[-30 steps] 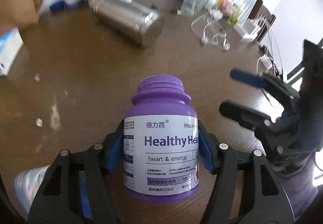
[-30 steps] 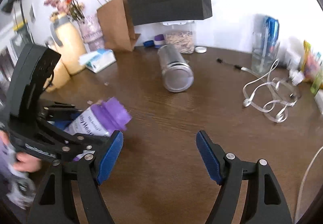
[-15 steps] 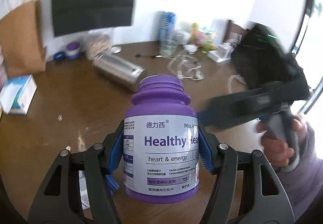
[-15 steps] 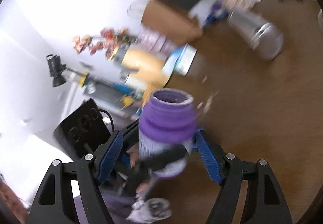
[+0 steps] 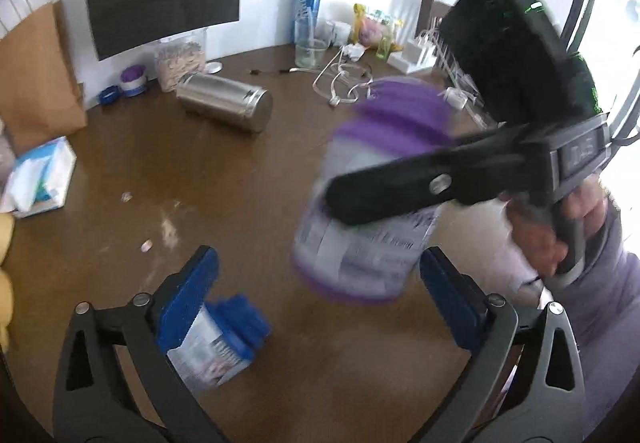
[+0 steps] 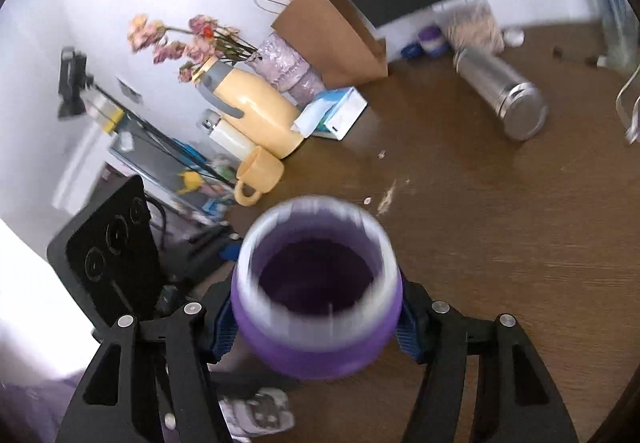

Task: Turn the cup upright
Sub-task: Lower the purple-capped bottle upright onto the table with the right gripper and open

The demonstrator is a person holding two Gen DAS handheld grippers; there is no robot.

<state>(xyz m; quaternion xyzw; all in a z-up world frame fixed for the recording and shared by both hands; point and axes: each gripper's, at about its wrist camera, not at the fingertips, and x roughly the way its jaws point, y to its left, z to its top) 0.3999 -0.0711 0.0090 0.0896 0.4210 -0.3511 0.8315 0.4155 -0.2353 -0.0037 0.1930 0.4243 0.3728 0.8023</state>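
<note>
A purple supplement bottle (image 5: 360,227) with an open mouth hangs blurred above the brown table (image 5: 240,203). My right gripper (image 6: 316,323) is shut on the bottle (image 6: 316,295), whose mouth faces that camera. In the left wrist view the right gripper (image 5: 384,187) crosses the bottle from the right, with a hand on its handle. My left gripper (image 5: 316,267) stands open just below the bottle, its blue pads apart and not touching it. A steel cup (image 5: 224,109) lies on its side at the back of the table, also in the right wrist view (image 6: 500,99).
A small blue-capped bottle (image 5: 216,339) lies on the table by my left finger. A tissue box (image 5: 40,179), paper bag (image 5: 36,71), jars, a drinking glass (image 5: 310,47) and white cables (image 5: 344,83) line the back. A yellow jug (image 6: 256,111) and mug (image 6: 258,175) stand left.
The purple bottle passed from my left gripper to my right one. My left gripper opened and let go; my right gripper shut on the bottle and is moving with it.
</note>
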